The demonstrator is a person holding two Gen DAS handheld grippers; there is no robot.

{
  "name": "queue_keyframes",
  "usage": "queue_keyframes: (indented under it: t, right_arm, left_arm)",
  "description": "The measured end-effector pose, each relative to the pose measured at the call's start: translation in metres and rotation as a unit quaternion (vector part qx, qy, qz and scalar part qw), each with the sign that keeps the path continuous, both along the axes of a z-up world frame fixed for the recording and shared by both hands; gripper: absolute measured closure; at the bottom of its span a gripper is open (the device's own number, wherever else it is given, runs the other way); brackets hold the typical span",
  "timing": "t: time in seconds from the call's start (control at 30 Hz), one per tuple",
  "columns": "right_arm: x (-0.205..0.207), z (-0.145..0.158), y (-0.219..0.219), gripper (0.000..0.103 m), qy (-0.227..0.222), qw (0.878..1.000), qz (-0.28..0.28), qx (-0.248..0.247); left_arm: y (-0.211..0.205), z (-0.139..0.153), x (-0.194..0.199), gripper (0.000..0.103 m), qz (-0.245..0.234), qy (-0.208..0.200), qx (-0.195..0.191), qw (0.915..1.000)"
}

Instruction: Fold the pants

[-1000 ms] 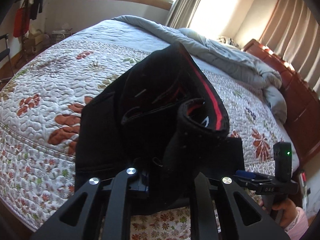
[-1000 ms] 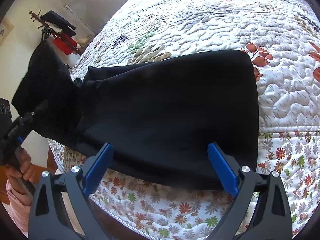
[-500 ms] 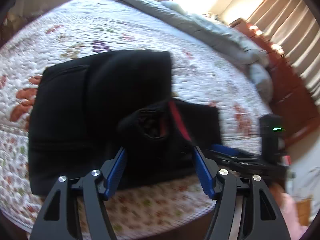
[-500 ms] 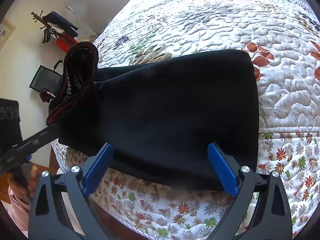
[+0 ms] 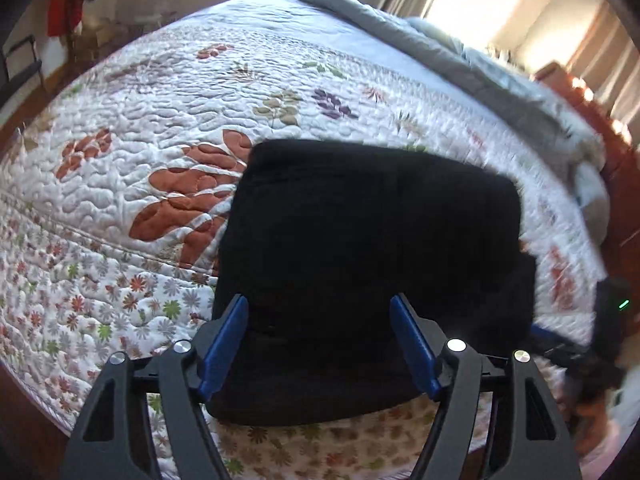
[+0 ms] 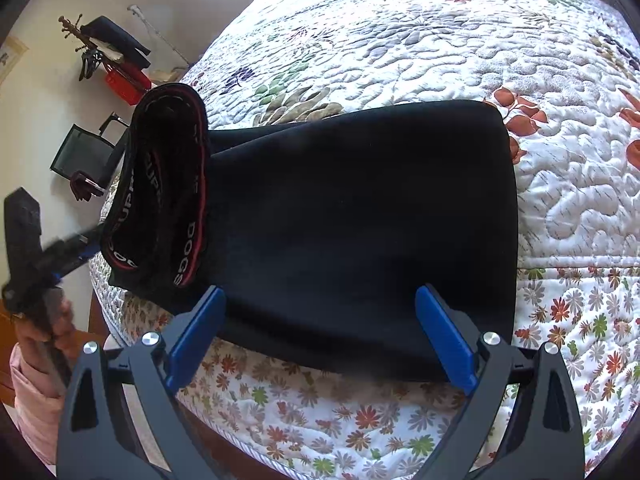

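Note:
The black pants (image 5: 372, 240) lie folded into a rectangle on the quilt near the bed's front edge. In the right wrist view the pants (image 6: 360, 220) show a raised waistband end (image 6: 160, 184) with red trim and white letters, curled up at their left. My left gripper (image 5: 320, 344) is open and empty, its blue pads over the near edge of the pants. It also shows in the right wrist view (image 6: 80, 248), beside the waistband. My right gripper (image 6: 320, 344) is open and empty over the pants' near edge; it shows blurred in the left wrist view (image 5: 560, 340).
The floral quilt (image 5: 140, 120) covers the bed. A grey duvet (image 5: 460, 64) is bunched at the far side by a wooden headboard (image 5: 624, 200). A coat rack (image 6: 108, 56) and a black chair (image 6: 84, 156) stand by the wall beyond the bed's left edge.
My left gripper let go of the waistband end it held lifted and opened. That end dropped onto the pants, and the left gripper drew back toward the bed's front edge. The right gripper stayed still.

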State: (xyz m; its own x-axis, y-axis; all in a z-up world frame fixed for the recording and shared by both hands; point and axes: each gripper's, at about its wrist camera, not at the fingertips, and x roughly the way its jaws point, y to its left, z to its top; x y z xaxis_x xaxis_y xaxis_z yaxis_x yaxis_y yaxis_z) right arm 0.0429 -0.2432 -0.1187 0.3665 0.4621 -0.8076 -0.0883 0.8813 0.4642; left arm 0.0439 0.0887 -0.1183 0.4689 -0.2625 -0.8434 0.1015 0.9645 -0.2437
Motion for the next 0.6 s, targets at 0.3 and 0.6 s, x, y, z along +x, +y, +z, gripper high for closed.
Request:
queue_keyframes:
  t: [0.3,0.6]
  right_arm:
    - [0.01,0.021,0.013,0.008,0.025,1.0,-0.004,-0.008]
    - [0.027,0.054,0.078,0.008,0.016,0.994,0.077,0.071]
  left_arm:
    - [-0.009,0.005,-0.012,0.02,-0.017,-0.012,0.023,0.9995]
    - [0.052,0.007,-0.01,0.014,0.043,0.014,0.034,0.9984]
